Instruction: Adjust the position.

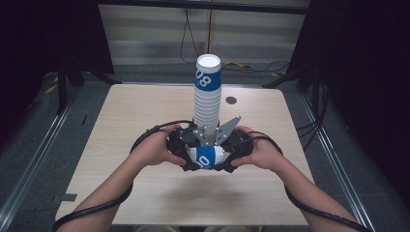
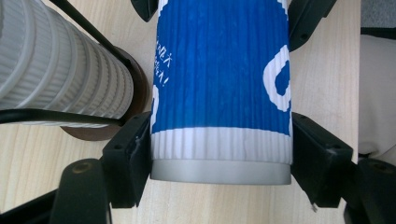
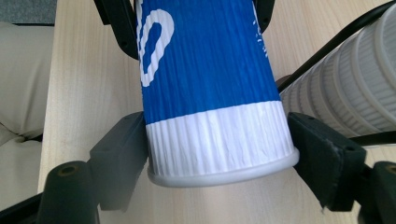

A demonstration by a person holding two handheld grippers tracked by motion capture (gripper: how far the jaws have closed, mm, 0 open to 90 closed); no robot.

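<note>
A blue and white ribbed paper cup (image 1: 205,158) lies on its side just above the table, near its front middle, held between both grippers. My left gripper (image 1: 193,157) is shut on the cup's base end (image 2: 219,74), with both pads pressed on its white band. From the opposite side my right gripper (image 1: 222,157) is shut on the rim end (image 3: 205,70), a pad against each side. Directly behind them stands a tall stack of white cups (image 1: 208,92) topped by a blue one, on a brown round base (image 2: 140,88).
The light wooden table (image 1: 145,111) has a dark round hole (image 1: 231,100) behind the stack on the right. Black cables trail from both grippers along the forearms. The stack (image 3: 345,79) stands close beside the jaws. Dark floor and metal rails flank the table.
</note>
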